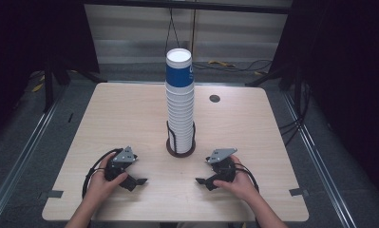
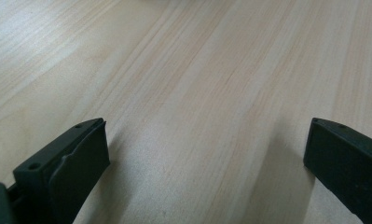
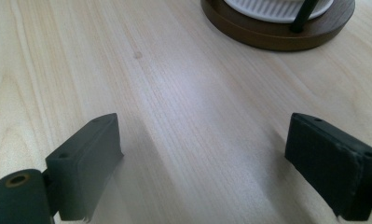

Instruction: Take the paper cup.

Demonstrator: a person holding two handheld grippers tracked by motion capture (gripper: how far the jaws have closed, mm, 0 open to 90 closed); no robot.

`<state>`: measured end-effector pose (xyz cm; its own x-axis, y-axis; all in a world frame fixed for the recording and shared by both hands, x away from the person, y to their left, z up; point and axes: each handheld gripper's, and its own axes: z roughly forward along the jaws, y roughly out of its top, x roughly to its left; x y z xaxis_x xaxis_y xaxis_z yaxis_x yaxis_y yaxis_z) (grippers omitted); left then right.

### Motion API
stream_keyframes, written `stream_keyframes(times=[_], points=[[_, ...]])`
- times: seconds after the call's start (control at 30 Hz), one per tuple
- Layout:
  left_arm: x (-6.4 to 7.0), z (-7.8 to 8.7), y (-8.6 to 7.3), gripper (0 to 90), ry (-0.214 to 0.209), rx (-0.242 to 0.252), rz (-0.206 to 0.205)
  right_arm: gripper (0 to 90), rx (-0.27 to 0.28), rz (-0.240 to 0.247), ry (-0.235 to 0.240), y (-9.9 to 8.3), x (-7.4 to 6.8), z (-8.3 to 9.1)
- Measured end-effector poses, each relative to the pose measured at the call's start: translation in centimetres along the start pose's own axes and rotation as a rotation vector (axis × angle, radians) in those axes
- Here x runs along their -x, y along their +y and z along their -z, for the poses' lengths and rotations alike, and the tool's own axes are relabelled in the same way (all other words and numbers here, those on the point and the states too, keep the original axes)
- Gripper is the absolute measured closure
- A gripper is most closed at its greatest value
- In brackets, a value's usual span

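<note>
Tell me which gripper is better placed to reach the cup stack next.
Right, by a small margin. The right gripper lies open with the cup stack's wooden base just ahead of it; the left gripper, also open, faces bare table.

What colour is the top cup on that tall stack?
The top paper cup is blue outside with a white inside, clearest in the high view.

We see the table (image 1: 130,114) evenly lit from above in the high view, its surroundings falling into near black; the gripper views are bright, with a pale sheen on the wood grain; soft shadows sit under the jaws; their near parts blur slightly.
</note>
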<state>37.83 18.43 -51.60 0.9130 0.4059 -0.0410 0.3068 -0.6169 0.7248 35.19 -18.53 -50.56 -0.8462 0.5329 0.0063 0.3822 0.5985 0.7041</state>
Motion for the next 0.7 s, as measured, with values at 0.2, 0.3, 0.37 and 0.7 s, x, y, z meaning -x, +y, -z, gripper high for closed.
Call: stream_keyframes(times=[0.2, 0.3, 0.37, 0.7], points=[[0.0, 0.0, 0.0, 0.0, 0.002, -0.002, 0.002, 9.7, 0.001, 0.001, 0.0, 0.0, 0.0, 0.0], [0.1, 0.1, 0.0, 0.0, 0.012, -0.001, 0.009, 9.7, 0.001, -0.001, 0.001, 0.0, 0.0, 0.0], [0.2, 0.1, -0.1, 0.0, 0.012, -0.001, 0.016, 10.5, 0.002, -0.004, 0.001, 0.0, 0.0, 0.0], [-0.5, 1.6, 0.9, 12.4, -0.046, 0.033, 0.154, 13.7, -0.005, -0.094, 0.04, 1.2, 0.6, 1.4]])
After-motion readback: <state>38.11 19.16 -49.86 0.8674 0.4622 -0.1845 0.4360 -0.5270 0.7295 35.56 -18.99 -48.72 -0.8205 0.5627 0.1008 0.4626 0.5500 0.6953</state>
